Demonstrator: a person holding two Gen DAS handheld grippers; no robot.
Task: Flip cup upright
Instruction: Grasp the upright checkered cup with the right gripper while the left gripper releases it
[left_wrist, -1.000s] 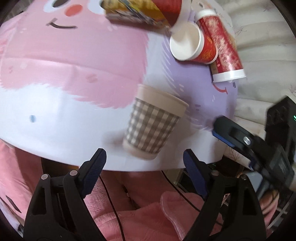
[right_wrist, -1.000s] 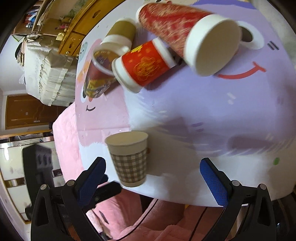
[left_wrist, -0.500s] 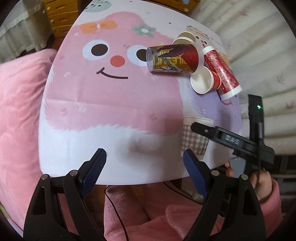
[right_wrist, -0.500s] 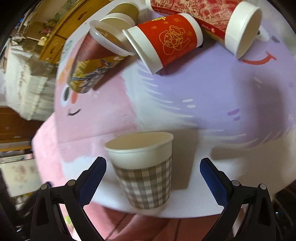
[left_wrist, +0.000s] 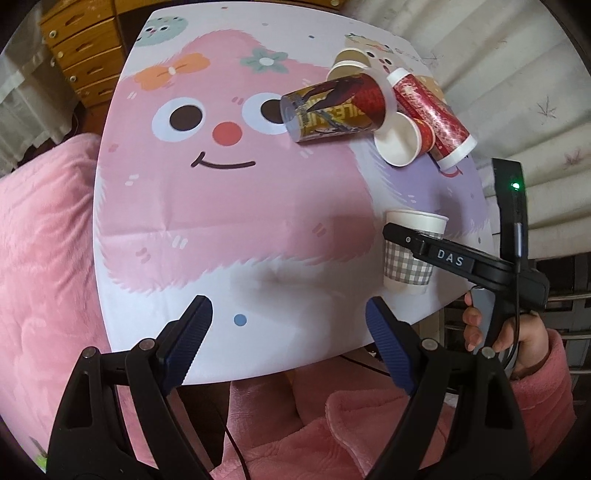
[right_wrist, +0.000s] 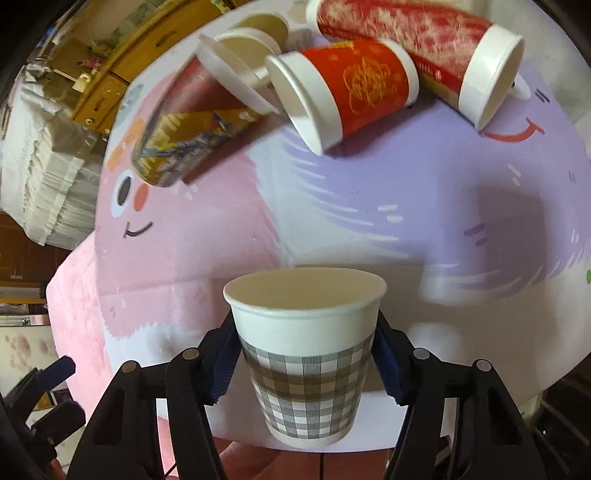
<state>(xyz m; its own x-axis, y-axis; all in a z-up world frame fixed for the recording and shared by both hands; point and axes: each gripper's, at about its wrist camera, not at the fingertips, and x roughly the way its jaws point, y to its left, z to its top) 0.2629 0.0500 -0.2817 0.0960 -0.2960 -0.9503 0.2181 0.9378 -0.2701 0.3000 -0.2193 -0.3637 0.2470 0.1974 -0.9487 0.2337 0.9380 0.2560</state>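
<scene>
Gripping upright gingham paper cup (right_wrist: 306, 363)

White paper cup (right_wrist: 306, 365), grey-brown check band; red paper cup (right_wrist: 354, 88), gold motif; pink-and-lilac cartoon-face tablecloth (left_wrist: 229, 206); blue gripper pads (left_wrist: 188, 339).

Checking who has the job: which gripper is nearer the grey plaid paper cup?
Right. The right gripper straddles the grey plaid paper cup; the left gripper hangs open off to its side.

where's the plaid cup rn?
The plaid cup stands upright near the table's front edge, between the right hand-held gripper fingers, nearer than the pile of tipped cups.
</scene>
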